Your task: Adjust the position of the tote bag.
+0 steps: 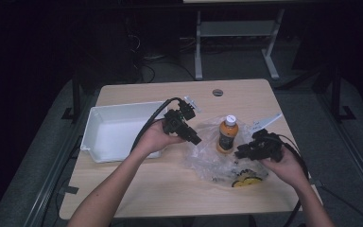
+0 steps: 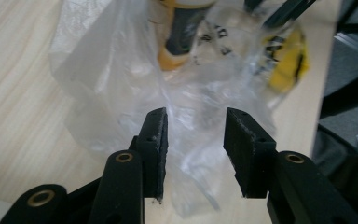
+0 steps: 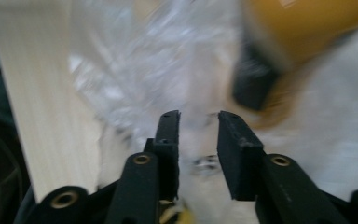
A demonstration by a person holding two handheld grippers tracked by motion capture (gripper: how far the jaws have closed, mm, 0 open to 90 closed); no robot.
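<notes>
An orange bottle [image 1: 228,134] with a white cap stands upright on a crumpled clear plastic bag [image 1: 208,158] at the table's centre right. A yellow and black item [image 1: 245,180] lies in the bag near the front. My left gripper [image 1: 194,138] hovers at the bag's left edge and points right; in the left gripper view its jaws [image 2: 196,114] stand open above the bag [image 2: 121,84], with the bottle [image 2: 184,32] beyond. My right gripper [image 1: 238,152] sits just right of the bottle and points left. In the blurred right gripper view it [image 3: 198,114] is open over plastic, the bottle [image 3: 298,28] at upper right.
A white rectangular tray [image 1: 92,118] sits on the table's left half, beside my left hand. A white strip [image 1: 267,120] pokes out behind the bag. A round grommet [image 1: 217,92] marks the far edge. Beyond the table are dark floor and desk legs [image 1: 198,52].
</notes>
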